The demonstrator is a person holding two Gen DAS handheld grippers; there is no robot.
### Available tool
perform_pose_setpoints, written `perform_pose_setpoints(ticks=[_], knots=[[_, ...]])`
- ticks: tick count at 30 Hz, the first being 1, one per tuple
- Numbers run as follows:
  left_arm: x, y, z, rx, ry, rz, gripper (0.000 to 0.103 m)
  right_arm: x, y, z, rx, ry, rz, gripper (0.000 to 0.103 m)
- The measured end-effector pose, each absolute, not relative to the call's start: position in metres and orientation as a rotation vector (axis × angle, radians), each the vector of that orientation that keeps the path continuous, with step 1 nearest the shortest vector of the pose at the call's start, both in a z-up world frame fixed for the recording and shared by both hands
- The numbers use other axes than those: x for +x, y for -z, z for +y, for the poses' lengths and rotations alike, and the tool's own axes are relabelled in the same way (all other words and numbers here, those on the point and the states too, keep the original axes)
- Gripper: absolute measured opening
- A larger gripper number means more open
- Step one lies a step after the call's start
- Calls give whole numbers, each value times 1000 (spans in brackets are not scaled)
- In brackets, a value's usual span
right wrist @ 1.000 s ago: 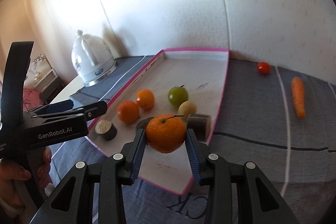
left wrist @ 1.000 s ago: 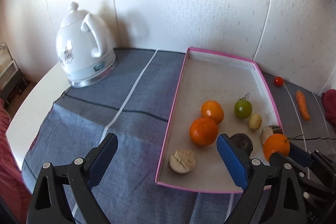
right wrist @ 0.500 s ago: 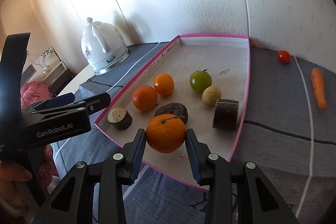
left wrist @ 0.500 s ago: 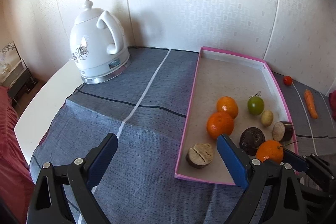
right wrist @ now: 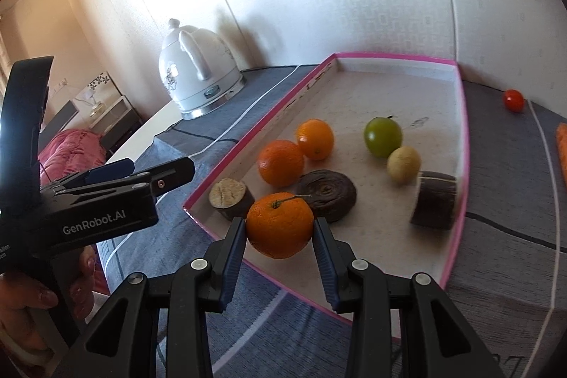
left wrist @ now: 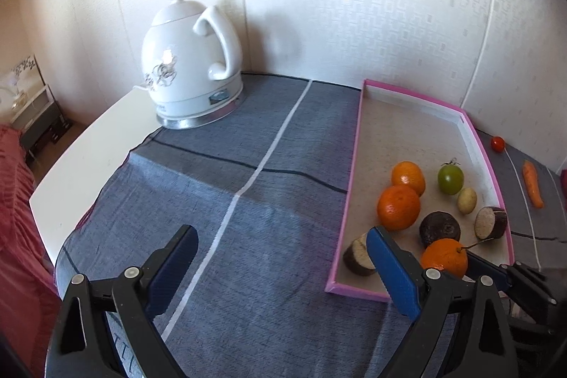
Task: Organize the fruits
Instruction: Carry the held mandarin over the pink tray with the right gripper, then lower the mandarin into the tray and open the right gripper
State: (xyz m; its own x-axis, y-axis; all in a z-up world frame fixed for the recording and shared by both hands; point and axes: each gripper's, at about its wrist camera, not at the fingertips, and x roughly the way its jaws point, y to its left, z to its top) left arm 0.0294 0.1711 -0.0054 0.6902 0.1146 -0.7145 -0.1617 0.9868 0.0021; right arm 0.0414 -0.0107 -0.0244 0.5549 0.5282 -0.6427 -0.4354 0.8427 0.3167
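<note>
My right gripper (right wrist: 280,227) is shut on an orange with a stem (right wrist: 280,225) and holds it over the near left corner of the pink-rimmed tray (right wrist: 457,165). The tray holds two more oranges (right wrist: 280,162), a green tomato (right wrist: 383,136), a small yellow fruit (right wrist: 403,164), a dark round piece (right wrist: 327,194) and two dark cut pieces (right wrist: 230,196). My left gripper (left wrist: 280,266) is open and empty over the grey cloth, left of the tray (left wrist: 354,172). The held orange (left wrist: 443,257) shows there too.
A white kettle (left wrist: 189,59) stands at the back left by the wall. A cherry tomato (right wrist: 514,100) and a carrot (left wrist: 532,183) lie on the cloth right of the tray. The white table edge (left wrist: 81,165) runs along the left.
Both grippers have shifted left, so the view has swung toward the kettle. The right gripper carried the orange from the tray's right side to its near left corner.
</note>
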Motion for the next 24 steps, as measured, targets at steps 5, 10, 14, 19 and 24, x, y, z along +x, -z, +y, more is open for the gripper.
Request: perform_pose_setpoints(ticks=[5, 10, 14, 19, 24], knots=[[28, 6, 179, -82, -172, 799, 97, 49, 31, -2, 143, -592, 823, 41], [28, 5, 181, -89, -179, 792, 97, 45, 31, 3, 138, -629, 819, 41], [28, 4, 182, -91, -189, 785, 97, 43, 29, 2, 138, -635, 815, 41], [31, 5, 178, -94, -177, 793, 97, 37, 17, -14, 141, -558, 765, 41], [34, 5, 163, -71, -143, 799, 98, 33, 7, -29, 110, -463, 740, 41]])
